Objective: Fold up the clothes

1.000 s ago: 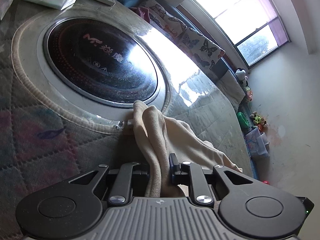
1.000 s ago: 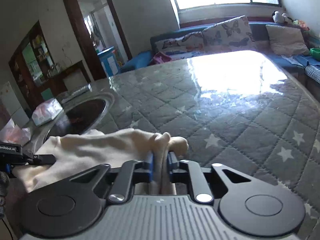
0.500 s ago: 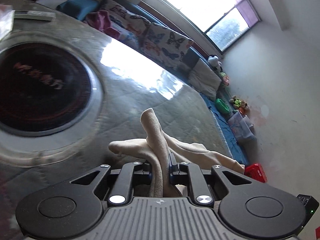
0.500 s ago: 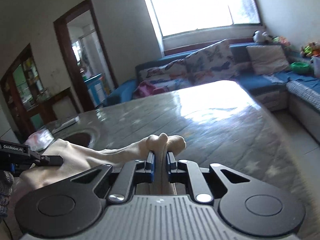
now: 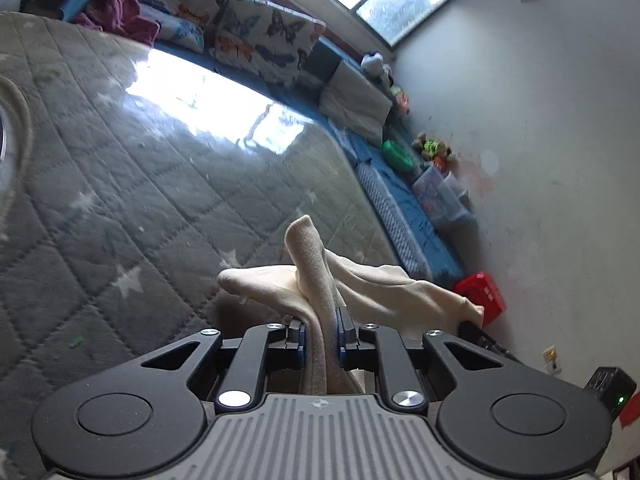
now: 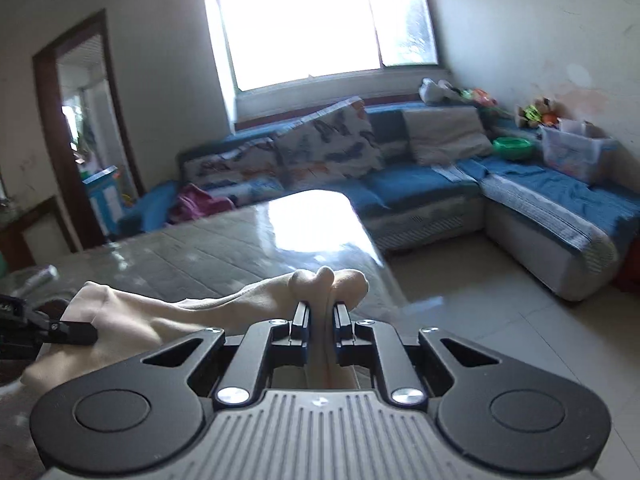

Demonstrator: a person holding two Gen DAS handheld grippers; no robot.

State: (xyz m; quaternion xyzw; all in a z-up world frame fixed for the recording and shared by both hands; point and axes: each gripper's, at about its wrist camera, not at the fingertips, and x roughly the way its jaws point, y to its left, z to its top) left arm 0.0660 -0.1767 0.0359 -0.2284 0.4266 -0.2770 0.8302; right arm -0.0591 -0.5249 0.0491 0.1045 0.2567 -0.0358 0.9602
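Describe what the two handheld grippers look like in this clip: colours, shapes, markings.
Both match. The left gripper and right gripper have matte black linkage arms with silver pivot screws, round black side discs, a ribbed grey housing bearing a small emblem, and blue-edged finger pads. A green indicator light glows in the left wrist view.

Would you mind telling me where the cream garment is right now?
The cream garment is held between both grippers above the grey quilted table cover, clamped in the left gripper and the right gripper.

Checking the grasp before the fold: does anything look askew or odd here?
Nothing damaged or spilled. The cream knit garment is bunched, not flat: the left claw and right claw each pinch a crumpled end, with it hanging twisted between them above the grey quilted star-patterned table cover.
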